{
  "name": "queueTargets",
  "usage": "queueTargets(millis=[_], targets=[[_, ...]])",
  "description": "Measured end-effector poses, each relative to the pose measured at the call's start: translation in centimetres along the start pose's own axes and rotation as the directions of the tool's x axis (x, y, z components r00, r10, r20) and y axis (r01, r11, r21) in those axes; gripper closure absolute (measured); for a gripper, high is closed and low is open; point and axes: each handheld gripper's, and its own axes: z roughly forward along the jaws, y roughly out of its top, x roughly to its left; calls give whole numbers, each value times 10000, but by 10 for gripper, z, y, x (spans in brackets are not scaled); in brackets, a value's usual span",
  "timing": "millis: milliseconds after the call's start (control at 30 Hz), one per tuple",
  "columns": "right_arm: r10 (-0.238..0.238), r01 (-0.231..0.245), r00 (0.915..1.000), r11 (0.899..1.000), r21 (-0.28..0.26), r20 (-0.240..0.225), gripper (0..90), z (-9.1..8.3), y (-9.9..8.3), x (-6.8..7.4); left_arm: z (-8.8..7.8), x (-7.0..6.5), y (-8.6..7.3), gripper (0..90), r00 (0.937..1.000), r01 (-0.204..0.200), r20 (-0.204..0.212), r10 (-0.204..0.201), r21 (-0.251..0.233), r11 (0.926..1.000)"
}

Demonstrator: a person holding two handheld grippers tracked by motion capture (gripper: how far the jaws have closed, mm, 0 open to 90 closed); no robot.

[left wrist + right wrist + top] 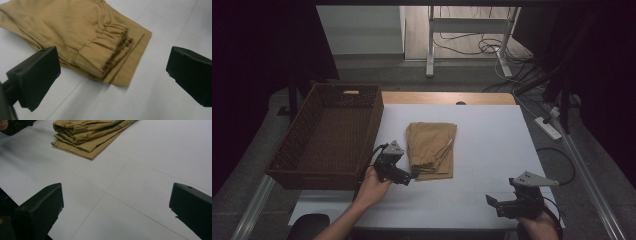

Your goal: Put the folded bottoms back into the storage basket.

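Note:
A folded tan garment [430,149] with an elastic waistband lies on the white table [492,145], just right of the basket. My left gripper [412,176] hovers at the garment's near left corner, open, jaws wide apart. In the left gripper view the folded garment [82,37] lies just beyond the jaws, nothing between them. My right gripper [493,202] rests low near the table's front right edge, open and empty. The right gripper view shows the garment [87,135] farther off at the upper left.
A brown wicker basket [302,150] stands empty at the table's left side. Beyond the table are a white desk frame [469,30], floor cables and a power strip [548,127]. A dark round object [309,225] sits at the bottom left.

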Motion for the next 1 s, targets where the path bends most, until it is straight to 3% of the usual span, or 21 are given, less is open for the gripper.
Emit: queueTargets(millis=[233, 433, 633, 833, 1000], targets=[[-2, 2, 10000, 10000, -2, -13, 1, 0, 0, 0, 9, 15, 11, 0, 9984, 557, 15, -557, -67, 9984], [6, -6, 10000, 10000, 21, -17, 1, 0, 0, 0, 13, 25, 20, 0, 9975, 686, -132, -692, -363, 9970], [1, -1, 10000, 10000, 24, -13, 1, 0, 0, 0, 26, 39, 27, 0, 9944, 901, -521, -916, -295, 9955], [-3, 4, 10000, 10000, 34, -26, 2, 0, 0, 0, 44, 51, 29, 0, 9906, 963, -991, -947, 111, 9953], [-19, 19, 10000, 10000, 44, -27, 2, 0, 0, 0, 52, 62, 31, 0, 9835, 1338, -1249, -1309, 156, 9909]])
